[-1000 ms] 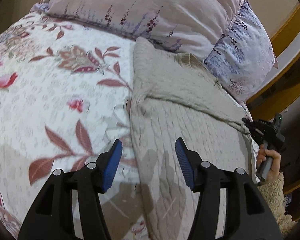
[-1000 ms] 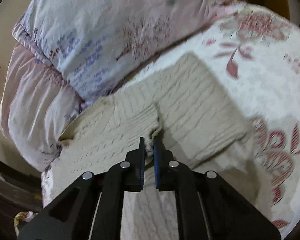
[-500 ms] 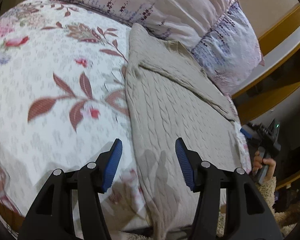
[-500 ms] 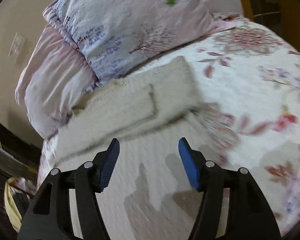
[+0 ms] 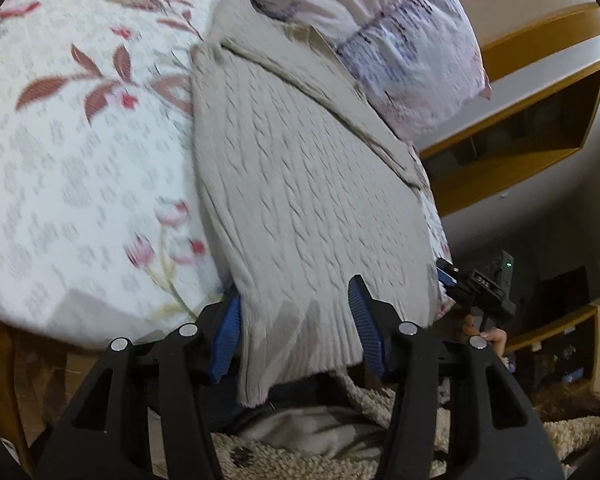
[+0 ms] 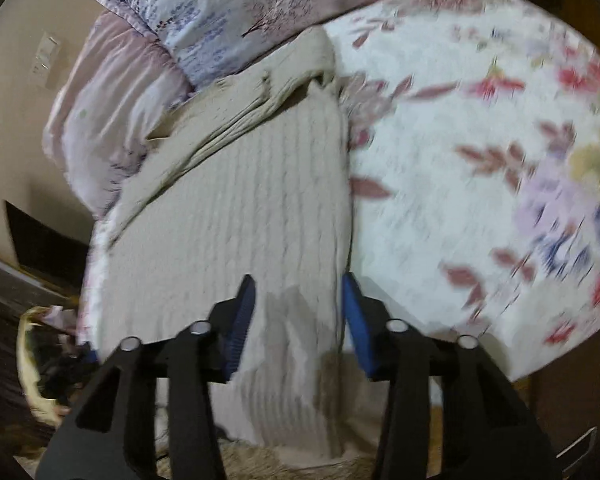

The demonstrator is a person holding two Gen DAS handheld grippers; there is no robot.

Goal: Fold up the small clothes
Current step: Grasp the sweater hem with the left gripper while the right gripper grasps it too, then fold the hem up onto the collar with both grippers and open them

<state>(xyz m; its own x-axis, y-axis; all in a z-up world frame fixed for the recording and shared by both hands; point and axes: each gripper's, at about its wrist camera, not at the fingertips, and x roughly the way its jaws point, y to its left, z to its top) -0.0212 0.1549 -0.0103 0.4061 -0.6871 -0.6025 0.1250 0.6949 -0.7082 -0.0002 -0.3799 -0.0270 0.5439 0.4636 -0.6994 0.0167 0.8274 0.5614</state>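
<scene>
A beige cable-knit sweater [image 5: 300,184] lies flat on the bed, its ribbed hem hanging over the near edge. One sleeve [image 5: 320,84] lies folded across the top. My left gripper [image 5: 294,312] straddles one corner of the hem, its jaws closing with the fabric between them and not visibly pinched. In the right wrist view the sweater [image 6: 240,220] fills the middle. There my right gripper [image 6: 298,312] straddles the other hem corner, jaws closing with a gap still showing beside the cloth. The right gripper [image 5: 446,276] also shows at the sweater's far corner, held by a hand [image 5: 494,336].
A floral bedspread [image 5: 80,160] covers the bed and runs on beside the sweater [image 6: 460,200]. Pillows [image 5: 400,40] are stacked at the head [image 6: 228,8]. Wooden shelving [image 5: 520,128] stands beyond the bed. A shaggy rug [image 5: 380,432] lies below the edge, a basket [image 6: 32,360] beside it.
The right gripper let go of the sleeve cuff, opened and drew back to the hem. The left gripper also drew back from the sweater's body to the hem at the bed's edge.
</scene>
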